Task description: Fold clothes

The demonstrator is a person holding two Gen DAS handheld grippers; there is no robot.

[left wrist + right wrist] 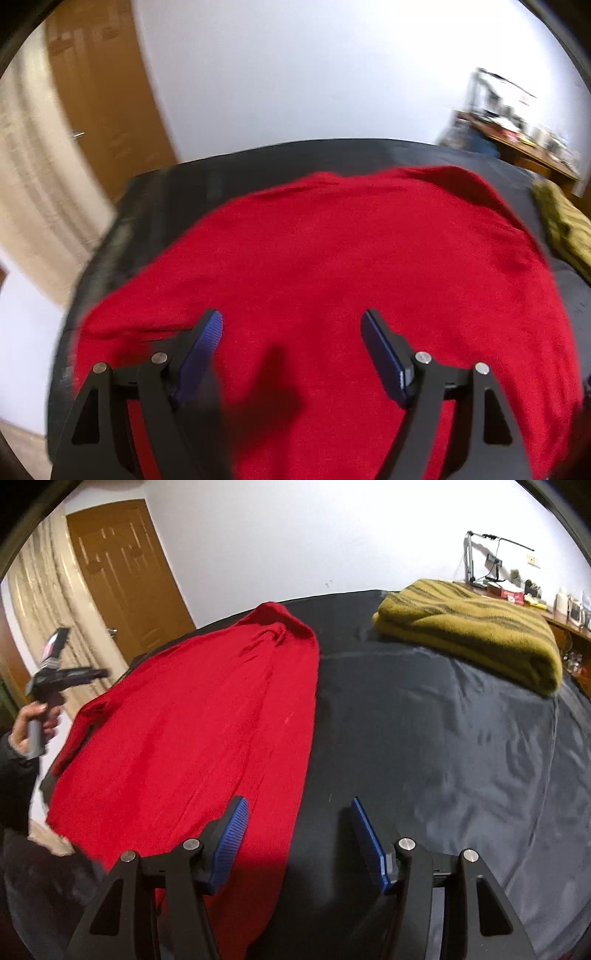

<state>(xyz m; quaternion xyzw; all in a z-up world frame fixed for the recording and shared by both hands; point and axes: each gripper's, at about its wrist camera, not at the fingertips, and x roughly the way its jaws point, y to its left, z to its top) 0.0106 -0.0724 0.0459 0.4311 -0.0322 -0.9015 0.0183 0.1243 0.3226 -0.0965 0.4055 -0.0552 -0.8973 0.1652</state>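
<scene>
The red garment (192, 716) lies on the black bench (424, 738), folded lengthwise; an olive one (469, 627) sits folded beyond its right. Both grippers, left (291, 323) and right (299, 810), are open, empty. Cross-folds probably remain.

We hold the left gripper (291, 325) low in its frame, jaws spread wide with nothing between the blue pads. Our right gripper (297, 812) sits bottom centre, jaws parted and empty. Our left hand (31, 725) grips its handle at mid-left.
</scene>
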